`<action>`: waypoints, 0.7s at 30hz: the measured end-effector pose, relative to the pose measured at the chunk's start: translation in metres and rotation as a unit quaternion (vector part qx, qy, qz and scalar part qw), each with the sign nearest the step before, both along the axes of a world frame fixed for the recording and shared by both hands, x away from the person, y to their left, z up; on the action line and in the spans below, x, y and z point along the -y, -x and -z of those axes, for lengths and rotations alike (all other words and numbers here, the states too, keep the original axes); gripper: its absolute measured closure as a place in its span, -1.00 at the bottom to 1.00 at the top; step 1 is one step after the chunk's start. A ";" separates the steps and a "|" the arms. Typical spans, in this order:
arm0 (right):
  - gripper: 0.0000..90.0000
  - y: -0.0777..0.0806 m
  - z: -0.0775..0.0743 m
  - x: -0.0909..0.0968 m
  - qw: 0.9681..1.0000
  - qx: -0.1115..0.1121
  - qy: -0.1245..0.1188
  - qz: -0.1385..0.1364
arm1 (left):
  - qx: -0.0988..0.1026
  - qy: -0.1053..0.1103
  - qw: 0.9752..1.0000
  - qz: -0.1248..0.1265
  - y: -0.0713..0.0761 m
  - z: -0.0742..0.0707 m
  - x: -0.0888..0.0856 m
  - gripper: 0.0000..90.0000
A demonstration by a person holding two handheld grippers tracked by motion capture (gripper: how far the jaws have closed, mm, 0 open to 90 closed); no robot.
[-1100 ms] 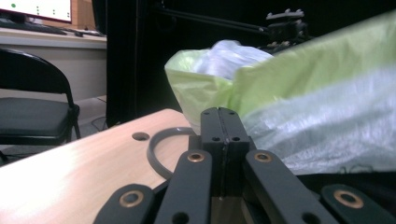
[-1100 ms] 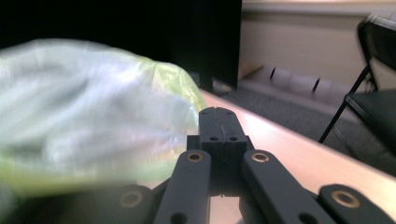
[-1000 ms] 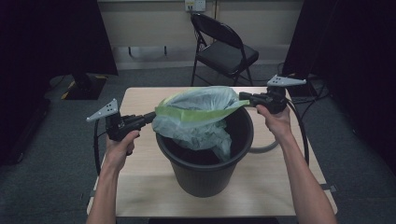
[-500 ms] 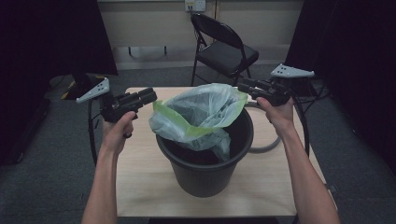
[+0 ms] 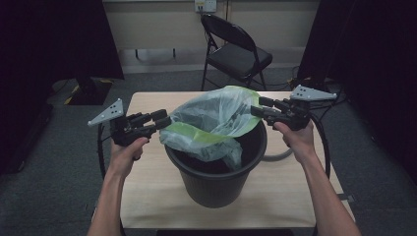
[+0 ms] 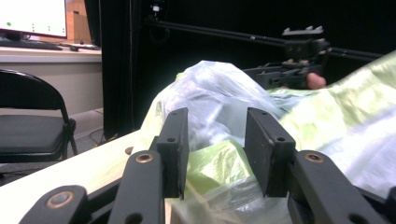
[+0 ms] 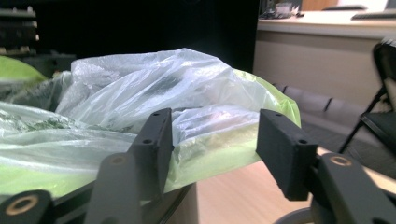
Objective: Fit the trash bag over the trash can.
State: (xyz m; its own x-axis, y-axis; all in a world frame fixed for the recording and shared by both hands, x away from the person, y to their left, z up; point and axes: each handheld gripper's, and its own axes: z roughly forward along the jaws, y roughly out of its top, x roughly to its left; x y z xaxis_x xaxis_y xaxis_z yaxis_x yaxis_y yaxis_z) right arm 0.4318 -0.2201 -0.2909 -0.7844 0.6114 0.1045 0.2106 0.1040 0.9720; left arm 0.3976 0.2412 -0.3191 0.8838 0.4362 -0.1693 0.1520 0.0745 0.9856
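Note:
A black ribbed bin [image 5: 216,169] stands in the middle of the wooden table [image 5: 147,187]. A clear plastic bag with a green hem [image 5: 216,118] lies loosely bunched over the bin's mouth, its far side puffed up. My left gripper [image 5: 165,121] is at the bag's left edge. Its jaws have just been opening; its pads [image 6: 175,140] stand apart with the bag [image 6: 219,158] slack in the gap. My right gripper [image 5: 256,107] is at the bag's right edge, also just opened. The green hem [image 7: 210,158] lies loose beside its left finger [image 7: 156,140].
A black folding chair [image 5: 236,54] stands behind the table's far edge. A grey cable loop [image 5: 275,156] lies on the table right of the bin. Black curtains close both sides. The other hand's gripper [image 6: 292,74] shows beyond the bag in the left gripper view.
A second ago both grippers held the green hem stretched flat across the bin. Both have let go with jaws apart, and the bag has slumped and puffed up. Both hands sit slightly higher.

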 end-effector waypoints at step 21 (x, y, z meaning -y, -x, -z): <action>0.97 -0.039 -0.015 -0.025 0.999 0.002 0.010 -0.042 | -0.014 0.019 1.000 0.012 -0.023 -0.025 -0.001 0.25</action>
